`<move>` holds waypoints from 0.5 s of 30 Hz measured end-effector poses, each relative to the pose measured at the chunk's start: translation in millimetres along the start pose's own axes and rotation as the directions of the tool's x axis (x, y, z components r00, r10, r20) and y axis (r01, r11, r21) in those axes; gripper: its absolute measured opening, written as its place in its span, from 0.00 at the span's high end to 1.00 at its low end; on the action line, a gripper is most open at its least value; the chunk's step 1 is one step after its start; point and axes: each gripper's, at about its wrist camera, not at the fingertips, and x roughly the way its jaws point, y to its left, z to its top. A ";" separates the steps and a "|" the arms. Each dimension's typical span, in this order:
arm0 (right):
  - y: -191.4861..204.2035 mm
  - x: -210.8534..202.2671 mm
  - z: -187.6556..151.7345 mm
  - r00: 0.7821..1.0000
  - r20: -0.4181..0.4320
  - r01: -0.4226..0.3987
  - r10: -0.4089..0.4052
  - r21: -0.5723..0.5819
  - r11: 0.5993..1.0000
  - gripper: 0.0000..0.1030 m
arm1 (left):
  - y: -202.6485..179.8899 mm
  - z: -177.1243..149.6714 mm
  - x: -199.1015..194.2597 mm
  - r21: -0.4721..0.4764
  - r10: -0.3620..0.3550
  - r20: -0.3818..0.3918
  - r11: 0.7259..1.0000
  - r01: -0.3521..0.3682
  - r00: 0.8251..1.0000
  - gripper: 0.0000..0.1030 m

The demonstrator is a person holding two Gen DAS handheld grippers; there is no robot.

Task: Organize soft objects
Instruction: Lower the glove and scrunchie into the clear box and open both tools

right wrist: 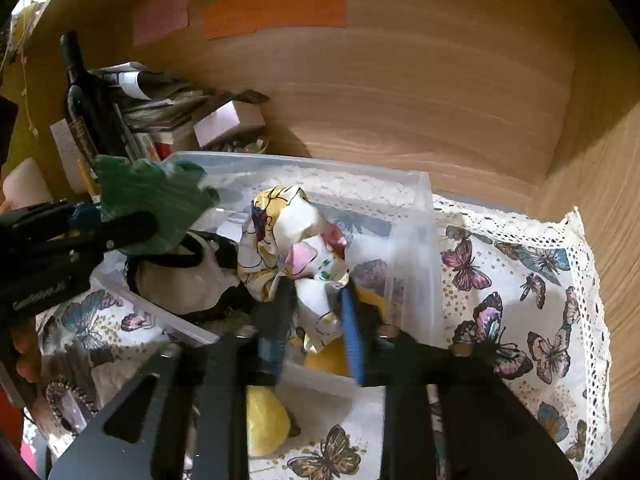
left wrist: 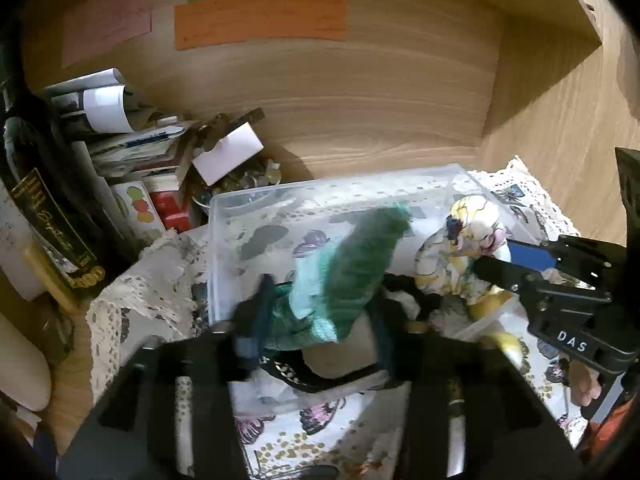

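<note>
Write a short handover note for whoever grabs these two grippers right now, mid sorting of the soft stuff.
Left gripper: shut on the green cloth, held above the clear plastic box.
Right gripper: shut on the floral cloth, over the same box.
In the box: a black-and-white item and something yellow.
Done: both cloths gripped.
Left: neither cloth is set down yet; a yellow soft piece lies outside on the butterfly tablecloth.

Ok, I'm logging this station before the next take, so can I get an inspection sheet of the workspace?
Surface: butterfly-print cloth with lace edge.
Job's things: green fabric and floral fabric, both held over clear plastic bin; yellow item beside it.
Clutter: wine bottle, paper stack.
Grippers: left gripper shut on green fabric; right gripper shut on floral fabric.
Cables: nothing seen.
Surroundings: wooden back panel, coloured notes.
</note>
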 end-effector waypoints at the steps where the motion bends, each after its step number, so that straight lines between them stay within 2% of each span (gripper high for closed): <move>1: 0.1 -0.2 0.4 1.000 0.004 0.005 -0.005 -0.001 1.000 0.64 | -1.6 -0.6 -2.4 0.003 0.000 0.007 1.000 0.000 1.000 0.45; 3: 0.4 -5.2 -0.1 1.000 0.018 0.006 -0.005 -0.005 1.000 0.51 | -4.3 -0.8 -7.9 0.009 -0.004 0.011 1.000 0.004 1.000 0.45; 4: 0.6 -9.1 -0.4 1.000 0.029 0.006 -0.006 -0.004 1.000 0.48 | -4.6 -0.6 -10.0 0.009 -0.009 0.012 1.000 0.009 1.000 0.43; 5: 0.8 -12.7 -0.6 0.999 0.040 0.009 -0.008 -0.003 1.000 0.45 | -5.0 -0.6 -14.1 0.010 -0.009 0.052 1.000 0.009 0.999 0.39; 9: 3.5 -34.2 -0.4 0.995 0.095 0.024 -0.023 -0.011 1.000 0.40 | -5.4 0.4 -34.5 0.006 -0.018 0.089 1.000 0.018 0.996 0.29; 13: 6.5 -58.1 -1.1 0.989 0.147 0.019 -0.016 -0.020 1.000 0.33 | -3.1 -2.7 -59.4 -0.003 -0.022 0.132 1.000 0.023 0.991 0.07; 15: 10.3 -68.5 -1.5 0.985 0.174 0.017 -0.012 -0.027 0.999 0.30 | 0.5 -7.3 -72.2 -0.021 -0.012 0.140 1.000 0.015 0.990 0.02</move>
